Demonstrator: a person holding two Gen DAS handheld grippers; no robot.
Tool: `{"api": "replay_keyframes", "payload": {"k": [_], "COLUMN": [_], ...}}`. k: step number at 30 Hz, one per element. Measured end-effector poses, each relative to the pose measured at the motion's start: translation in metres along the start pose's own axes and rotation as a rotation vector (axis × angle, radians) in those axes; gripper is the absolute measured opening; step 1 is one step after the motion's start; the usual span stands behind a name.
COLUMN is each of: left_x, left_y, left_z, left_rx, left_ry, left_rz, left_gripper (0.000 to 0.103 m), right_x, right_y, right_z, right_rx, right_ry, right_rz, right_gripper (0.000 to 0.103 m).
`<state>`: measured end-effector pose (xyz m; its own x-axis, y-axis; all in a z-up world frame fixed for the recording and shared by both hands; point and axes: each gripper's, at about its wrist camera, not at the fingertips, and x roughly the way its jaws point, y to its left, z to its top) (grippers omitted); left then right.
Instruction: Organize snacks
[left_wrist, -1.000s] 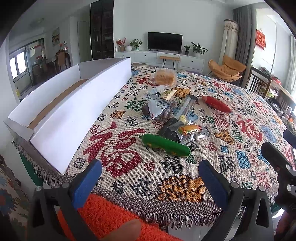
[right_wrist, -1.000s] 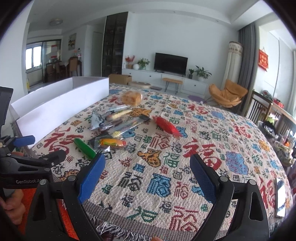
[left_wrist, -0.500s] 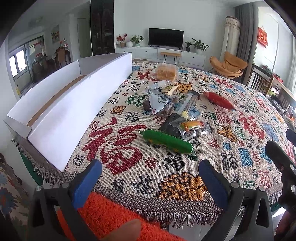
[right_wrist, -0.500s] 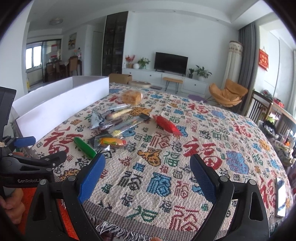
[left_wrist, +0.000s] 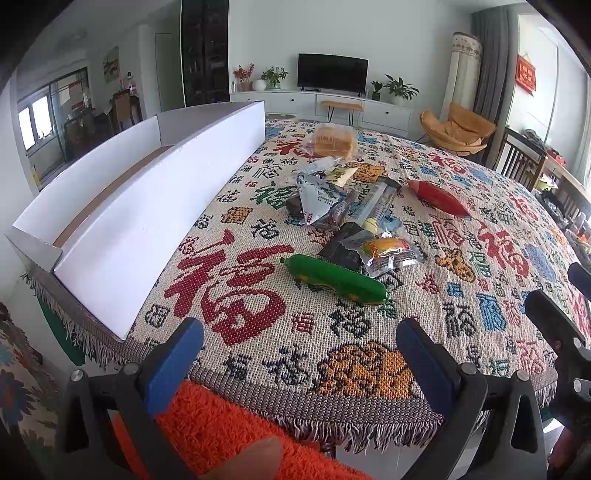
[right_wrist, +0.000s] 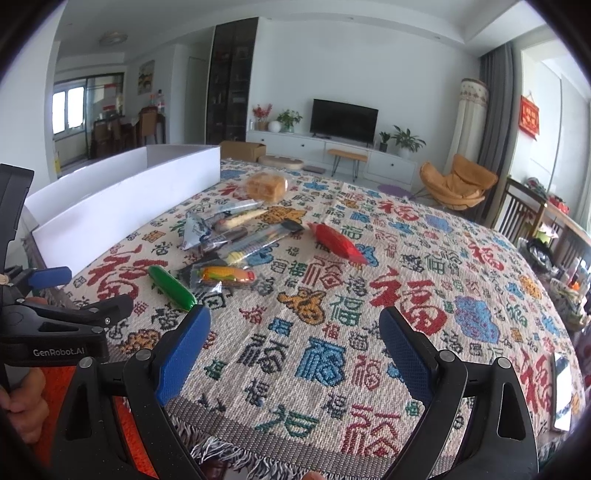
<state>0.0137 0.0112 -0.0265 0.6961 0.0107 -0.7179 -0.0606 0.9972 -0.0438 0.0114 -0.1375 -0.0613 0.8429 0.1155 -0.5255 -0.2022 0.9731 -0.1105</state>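
A pile of snack packets lies mid-table on a patterned cloth. Nearest is a green sausage-shaped pack, also in the right wrist view. A red packet lies to the right and shows again in the right wrist view. A wrapped bread lies at the back. A long white box stands open along the left edge. My left gripper is open and empty above the near table edge. My right gripper is open and empty, to the right of the left one.
The table's fringed front edge is just below the grippers. An orange cloth lies under the left gripper. A phone-like object lies at the table's right edge. Chairs stand beyond the right side.
Both grippers have moved slightly forward over the table edge toward the snacks. Both stay open. No snack has moved.
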Motion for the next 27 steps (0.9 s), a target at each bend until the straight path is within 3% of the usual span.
{"api": "replay_keyframes", "payload": {"k": [27], "left_x": [0.0035], "left_y": [0.0004], "left_z": [-0.0013], "left_rx": [-0.006], "left_ry": [0.013], "left_rz": [-0.004], "left_gripper": [0.103], "right_x": [0.006], "right_y": [0.0004], "right_z": [-0.0038], "right_rx": [0.004], "right_ry": [0.03], "right_rz": [0.014], "right_gripper": [0.094]}}
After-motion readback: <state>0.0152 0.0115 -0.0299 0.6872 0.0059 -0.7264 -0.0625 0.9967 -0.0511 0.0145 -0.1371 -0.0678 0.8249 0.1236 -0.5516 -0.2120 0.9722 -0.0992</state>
